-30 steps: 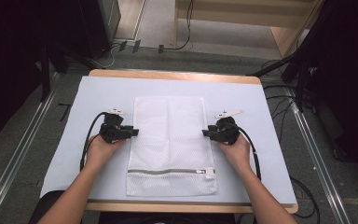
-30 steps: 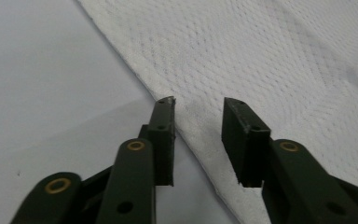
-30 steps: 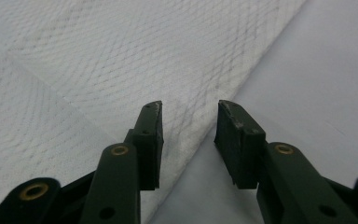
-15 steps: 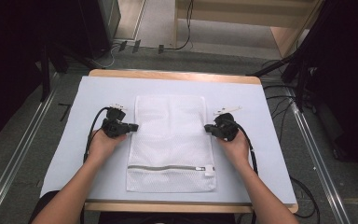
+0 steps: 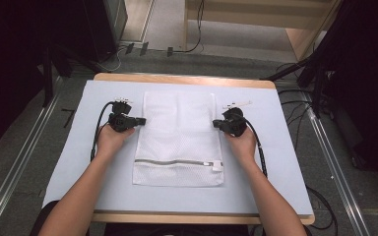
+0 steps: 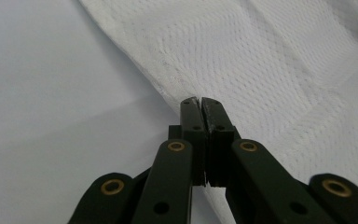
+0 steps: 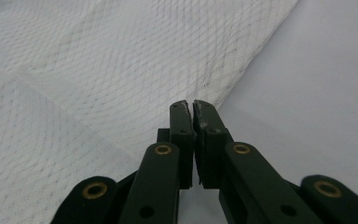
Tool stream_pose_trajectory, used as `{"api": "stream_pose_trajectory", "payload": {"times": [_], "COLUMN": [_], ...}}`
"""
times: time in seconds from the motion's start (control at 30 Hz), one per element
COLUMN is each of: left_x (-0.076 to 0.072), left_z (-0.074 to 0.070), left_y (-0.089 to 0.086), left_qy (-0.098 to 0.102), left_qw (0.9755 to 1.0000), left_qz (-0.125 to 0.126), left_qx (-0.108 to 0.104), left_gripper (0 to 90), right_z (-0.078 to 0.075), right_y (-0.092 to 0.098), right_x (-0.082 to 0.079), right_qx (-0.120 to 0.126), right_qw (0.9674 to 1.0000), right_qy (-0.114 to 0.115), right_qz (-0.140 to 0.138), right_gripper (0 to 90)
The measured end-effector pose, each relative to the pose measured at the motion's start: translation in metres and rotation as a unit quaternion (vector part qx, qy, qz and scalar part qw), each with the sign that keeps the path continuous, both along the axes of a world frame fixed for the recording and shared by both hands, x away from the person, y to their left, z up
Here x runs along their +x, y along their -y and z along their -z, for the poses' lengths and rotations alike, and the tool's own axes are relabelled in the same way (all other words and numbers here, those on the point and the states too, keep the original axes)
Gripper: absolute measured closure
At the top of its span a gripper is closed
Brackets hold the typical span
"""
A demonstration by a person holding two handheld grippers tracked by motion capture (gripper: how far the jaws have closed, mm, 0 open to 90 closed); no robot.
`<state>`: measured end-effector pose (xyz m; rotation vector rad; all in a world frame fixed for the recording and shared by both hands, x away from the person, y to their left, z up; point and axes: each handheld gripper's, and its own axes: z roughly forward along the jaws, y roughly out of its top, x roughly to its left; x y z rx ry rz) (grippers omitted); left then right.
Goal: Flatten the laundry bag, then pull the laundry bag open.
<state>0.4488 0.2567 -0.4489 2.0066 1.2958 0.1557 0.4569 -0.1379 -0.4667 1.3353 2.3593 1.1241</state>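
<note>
We clamp our left gripper [image 5: 141, 120] on the mesh bag's [image 5: 178, 132] left edge, our right gripper [image 5: 215, 124] on its right edge, both having just closed.

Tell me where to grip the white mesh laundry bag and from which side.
Grip the mesh laundry bag at its two long side hems, about mid-length, coming in level from either side. It lies flat and limp, so only the thin edges offer a pinch; the zipper end stays free.

Grey floor [image 5: 177, 64], wooden furniture [image 5: 295, 29], cables [image 5: 295, 93] beyond the table [image 5: 177, 78].
</note>
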Motion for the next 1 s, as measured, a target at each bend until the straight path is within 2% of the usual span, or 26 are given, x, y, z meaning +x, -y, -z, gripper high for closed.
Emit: {"api": "stream_pose_trajectory", "payload": {"times": [0.1,0.13,0.2,0.23,0.27,0.3,0.33,0.4,0.5,0.7,0.73,0.87,0.93,0.97,1.0], "left_x": [0.003,0.003,0.003,0.003,0.003,0.003,0.002,0.000,-0.003,-0.008,-0.010,-0.014,-0.017,-0.019,-0.019], "left_z": [0.000,0.000,0.000,0.000,-0.001,-0.002,-0.003,-0.006,-0.009,-0.014,-0.017,-0.022,-0.025,-0.028,-0.028], "left_y": [0.000,0.000,-0.001,-0.001,-0.001,-0.002,-0.002,-0.002,0.000,0.005,0.006,0.007,0.008,0.008,0.008], "left_qy": [-0.002,-0.003,-0.001,-0.001,-0.002,-0.001,0.000,0.000,-0.002,-0.007,-0.005,-0.004,-0.004,-0.006,-0.006], "left_qw": [1.0000,1.0000,1.0000,1.0000,0.9999,0.9999,0.9999,1.0000,0.9999,0.9996,0.9995,0.9992,0.9990,0.9982,0.9982], "left_qz": [0.000,0.001,0.002,0.002,-0.001,0.000,-0.001,0.005,0.010,0.028,0.032,0.039,0.042,0.055,0.055], "left_qx": [-0.006,-0.007,-0.006,-0.006,-0.013,-0.012,-0.012,-0.006,-0.005,0.001,0.000,-0.004,-0.013,-0.022,-0.022], "left_gripper": [89.5,89.1,86.5,83.1,79.5,75.9,75.9,65.8,59.1,51.3,48.9,46.6,46.2,46.8,46.8], "right_z": [0.000,-0.001,-0.001,-0.001,0.000,0.000,0.000,-0.002,-0.007,-0.013,-0.016,-0.020,-0.023,-0.026,-0.027], "right_y": [0.001,0.001,0.003,0.003,0.006,0.007,0.007,0.011,0.015,0.018,0.020,0.021,0.023,0.023,0.023], "right_x": [0.005,0.004,0.003,0.003,0.002,0.001,0.001,-0.004,-0.006,-0.010,-0.013,-0.018,-0.021,-0.023,-0.024], "right_qx": [0.012,0.008,0.008,0.008,0.014,0.013,0.013,0.014,0.024,0.029,0.036,0.035,0.041,0.043,0.043], "right_qw": [0.9999,0.9999,0.9999,0.9999,0.9996,0.9996,0.9996,0.9997,0.9996,0.9995,0.9992,0.9992,0.9989,0.9989,0.9989], "right_qy": [-0.007,-0.007,-0.011,-0.011,-0.022,-0.023,-0.023,-0.012,-0.009,-0.004,-0.002,-0.001,0.005,0.007,0.009], "right_qz": [0.001,0.000,-0.005,-0.005,-0.012,-0.014,-0.014,-0.013,-0.015,-0.015,-0.016,-0.019,-0.020,-0.020,-0.018], "right_gripper": [86.8,85.5,77.2,77.2,67.5,65.2,65.2,60.8,59.4,59.4,59.3,59.3,59.4,59.4,59.4]}}
